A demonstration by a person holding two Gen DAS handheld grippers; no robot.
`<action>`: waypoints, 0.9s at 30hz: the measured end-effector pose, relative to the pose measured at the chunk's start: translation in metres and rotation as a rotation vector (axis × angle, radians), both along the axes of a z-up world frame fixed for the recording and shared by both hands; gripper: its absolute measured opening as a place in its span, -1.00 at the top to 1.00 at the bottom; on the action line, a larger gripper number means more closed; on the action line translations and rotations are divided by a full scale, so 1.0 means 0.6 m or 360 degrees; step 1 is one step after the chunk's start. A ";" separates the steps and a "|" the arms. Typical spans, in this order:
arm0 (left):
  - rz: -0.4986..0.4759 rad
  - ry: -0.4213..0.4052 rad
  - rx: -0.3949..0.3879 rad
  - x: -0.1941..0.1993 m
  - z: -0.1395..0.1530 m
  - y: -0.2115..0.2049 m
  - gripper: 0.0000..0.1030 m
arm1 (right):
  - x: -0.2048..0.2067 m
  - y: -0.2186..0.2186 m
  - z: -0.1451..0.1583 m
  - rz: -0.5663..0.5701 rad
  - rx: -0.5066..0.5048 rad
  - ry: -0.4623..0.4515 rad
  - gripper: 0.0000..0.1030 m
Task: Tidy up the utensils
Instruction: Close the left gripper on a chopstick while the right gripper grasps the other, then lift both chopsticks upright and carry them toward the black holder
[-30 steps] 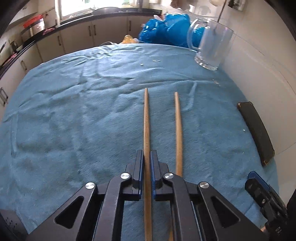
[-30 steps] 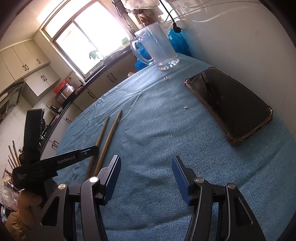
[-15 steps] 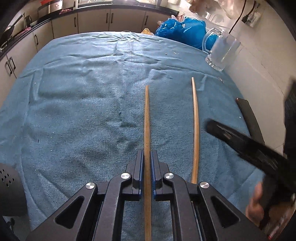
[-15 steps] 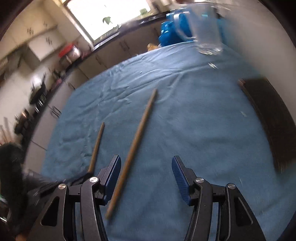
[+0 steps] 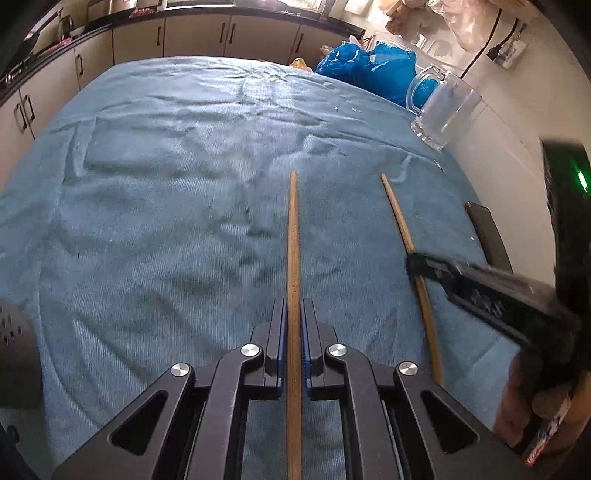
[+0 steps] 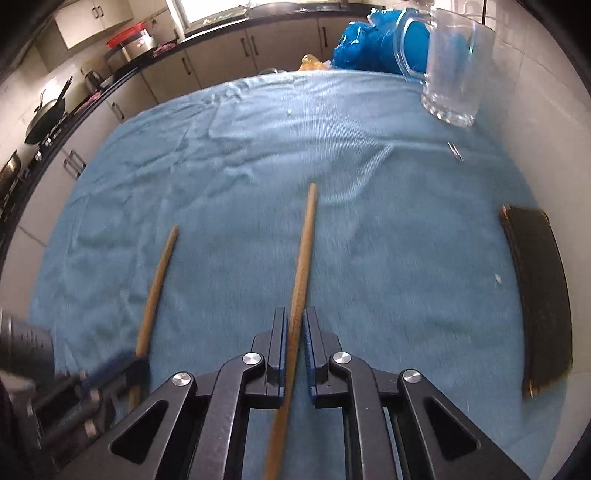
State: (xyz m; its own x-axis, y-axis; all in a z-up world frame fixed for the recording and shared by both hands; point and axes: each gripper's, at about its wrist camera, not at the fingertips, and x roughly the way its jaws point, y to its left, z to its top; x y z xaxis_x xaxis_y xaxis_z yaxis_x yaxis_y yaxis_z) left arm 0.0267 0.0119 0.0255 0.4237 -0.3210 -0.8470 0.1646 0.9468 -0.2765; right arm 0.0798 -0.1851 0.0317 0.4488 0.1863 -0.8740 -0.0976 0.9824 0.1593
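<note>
Gripping one wooden chopstick (image 5: 294,258), the left gripper (image 5: 294,332) has its pads pinched on it above the blue cloth (image 5: 166,203). The right gripper (image 6: 294,339), jaws just closed, clamps the second chopstick (image 6: 304,251). A glass mug (image 6: 456,62) stands at the far right.

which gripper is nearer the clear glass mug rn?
Right. The right gripper, shut on a wooden chopstick, sits on the side of the clear glass mug; the left gripper, clamping the other chopstick, is farther across the blue cloth.

Soft daylight from far window (image 6: 207,11), strong fisheye bending, dark vignetted corners, motion-blurred edges
</note>
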 end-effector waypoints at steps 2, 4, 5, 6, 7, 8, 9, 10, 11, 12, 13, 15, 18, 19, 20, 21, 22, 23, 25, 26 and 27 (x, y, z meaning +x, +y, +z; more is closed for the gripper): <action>0.0014 0.0039 -0.0034 -0.017 -0.001 0.009 0.87 | -0.027 -0.004 0.000 0.0036 0.0011 0.0040 0.84; 0.0015 0.0094 -0.0076 -0.043 -0.001 0.019 0.87 | -0.057 -0.012 -0.001 0.0084 0.0002 0.0096 0.84; 0.0007 0.0112 -0.0079 -0.054 -0.001 0.021 0.87 | -0.071 -0.017 -0.001 0.0102 -0.0007 0.0124 0.83; -0.0006 0.0126 -0.0078 -0.062 -0.001 0.022 0.86 | -0.087 -0.023 -0.002 0.0117 -0.0025 0.0155 0.83; -0.0024 0.0140 -0.0066 -0.072 0.000 0.023 0.86 | -0.098 -0.025 -0.002 0.0127 -0.0042 0.0173 0.83; -0.0031 0.0151 -0.0057 -0.076 0.001 0.023 0.86 | -0.108 -0.028 -0.003 0.0142 -0.0060 0.0190 0.80; -0.0033 0.0168 -0.0052 -0.077 0.000 0.022 0.86 | -0.116 -0.029 -0.003 0.0159 -0.0075 0.0210 0.80; -0.0031 0.0195 -0.0055 -0.076 0.000 0.023 0.86 | -0.121 -0.029 -0.003 0.0172 -0.0092 0.0228 0.76; -0.0026 0.0211 -0.0060 -0.074 0.000 0.024 0.86 | -0.122 -0.029 -0.003 0.0178 -0.0105 0.0241 0.70; -0.0021 0.0228 -0.0065 -0.071 0.000 0.024 0.86 | -0.121 -0.030 -0.003 0.0177 -0.0109 0.0251 0.68; -0.0019 0.0242 -0.0063 -0.070 -0.001 0.024 0.86 | -0.120 -0.029 -0.004 0.0175 -0.0113 0.0258 0.62; -0.0021 0.0258 -0.0040 -0.067 0.000 0.020 0.86 | -0.114 -0.027 -0.005 0.0181 -0.0127 0.0284 0.54; -0.0038 0.0265 0.0021 -0.064 0.002 0.011 0.86 | -0.099 -0.018 -0.007 0.0228 -0.0139 0.0337 0.42; -0.0045 0.0268 0.0038 -0.061 0.002 0.009 0.86 | -0.093 -0.015 -0.007 0.0234 -0.0147 0.0354 0.42; -0.0048 0.0272 0.0050 -0.058 0.003 0.007 0.86 | -0.087 -0.014 -0.007 0.0240 -0.0158 0.0372 0.42; -0.0050 0.0279 0.0059 -0.053 0.003 0.005 0.86 | -0.081 -0.013 -0.007 0.0246 -0.0174 0.0387 0.42; -0.0053 0.0285 0.0065 -0.048 0.002 0.004 0.86 | -0.076 -0.012 -0.008 0.0246 -0.0195 0.0396 0.42; -0.0057 0.0290 0.0069 -0.046 0.003 0.004 0.86 | -0.070 -0.010 -0.008 0.0245 -0.0211 0.0402 0.42; -0.0069 0.0307 0.0081 -0.038 0.003 0.001 0.86 | -0.062 -0.010 -0.008 0.0247 -0.0223 0.0416 0.42; -0.0074 0.0311 0.0088 -0.036 0.003 0.000 0.86 | -0.057 -0.009 -0.008 0.0245 -0.0229 0.0428 0.42; -0.0084 0.0311 0.0100 -0.034 0.004 -0.003 0.86 | -0.052 -0.008 -0.008 0.0240 -0.0230 0.0437 0.42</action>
